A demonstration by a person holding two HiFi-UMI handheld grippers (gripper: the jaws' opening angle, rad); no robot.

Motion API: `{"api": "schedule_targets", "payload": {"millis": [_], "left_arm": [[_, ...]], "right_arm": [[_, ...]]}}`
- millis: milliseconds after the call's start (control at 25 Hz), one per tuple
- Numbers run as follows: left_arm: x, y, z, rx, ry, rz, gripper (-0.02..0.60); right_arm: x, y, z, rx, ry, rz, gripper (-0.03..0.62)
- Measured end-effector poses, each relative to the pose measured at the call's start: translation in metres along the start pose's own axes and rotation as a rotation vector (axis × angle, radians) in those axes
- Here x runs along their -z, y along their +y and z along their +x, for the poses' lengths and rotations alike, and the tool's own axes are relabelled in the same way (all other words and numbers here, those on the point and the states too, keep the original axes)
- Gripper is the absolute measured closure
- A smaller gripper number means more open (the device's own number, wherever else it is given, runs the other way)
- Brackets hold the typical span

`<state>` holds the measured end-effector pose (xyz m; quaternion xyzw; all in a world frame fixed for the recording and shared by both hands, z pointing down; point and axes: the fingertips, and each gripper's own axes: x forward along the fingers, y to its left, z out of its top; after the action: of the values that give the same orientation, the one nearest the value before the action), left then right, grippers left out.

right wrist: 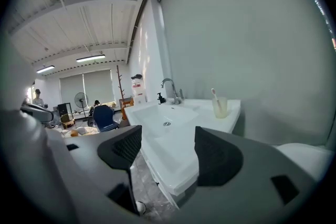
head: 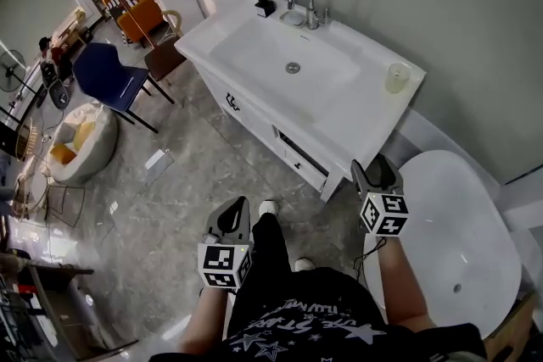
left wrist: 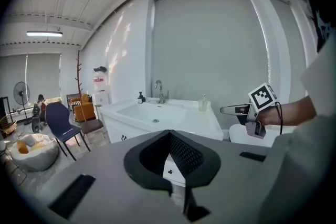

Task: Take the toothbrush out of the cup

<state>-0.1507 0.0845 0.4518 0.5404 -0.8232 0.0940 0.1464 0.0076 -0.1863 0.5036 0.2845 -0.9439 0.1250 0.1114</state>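
Two grippers (head: 239, 203) (head: 375, 169), one cup (head: 396, 78), one toothbrush (right wrist: 214, 96)

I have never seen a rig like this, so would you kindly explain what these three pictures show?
There is no robot: a person stands in a bathroom with a hand-held two-jaw gripper in each hand; the patterned cubes belong to them. The head view looks down from the person's head at the left gripper and the right gripper. The other two pictures come from cameras riding on each gripper. The left one's jaws are together, the right one's apart; neither holds anything. Ahead is a white washbasin counter with a chrome tap; at its corner stands a pale translucent cup with a pink-headed toothbrush in it, untouched.
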Motion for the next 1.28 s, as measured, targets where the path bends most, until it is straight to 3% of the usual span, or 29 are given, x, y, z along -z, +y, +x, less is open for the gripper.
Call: {"api": "schedule_targets", "payload": {"millis": [280,640,880,1280], "left_arm": [[-0.021,0.009,0.074,0.106,-0.013,0.036,0.569],[-0.071,0.027,0.225,0.292,-0.025,0.088,0.569],[-0.109,0.002,0.311,0.455,-0.007,0.131,0.569],[-0.135,-0.026,0.410,0.615,0.030,0.179,0.569]], "right_arm": [[-0.010,-0.041,0.028,0.122,-0.008,0.017,0.290],[-0.047,-0.097,0.082,0.348,-0.038,0.031,0.290],[-0.074,-0.138,0.108,0.497,-0.046,0.042,0.290],[-0.080,-0.176,0.167,0.579,-0.011,0.035,0.292]]}}
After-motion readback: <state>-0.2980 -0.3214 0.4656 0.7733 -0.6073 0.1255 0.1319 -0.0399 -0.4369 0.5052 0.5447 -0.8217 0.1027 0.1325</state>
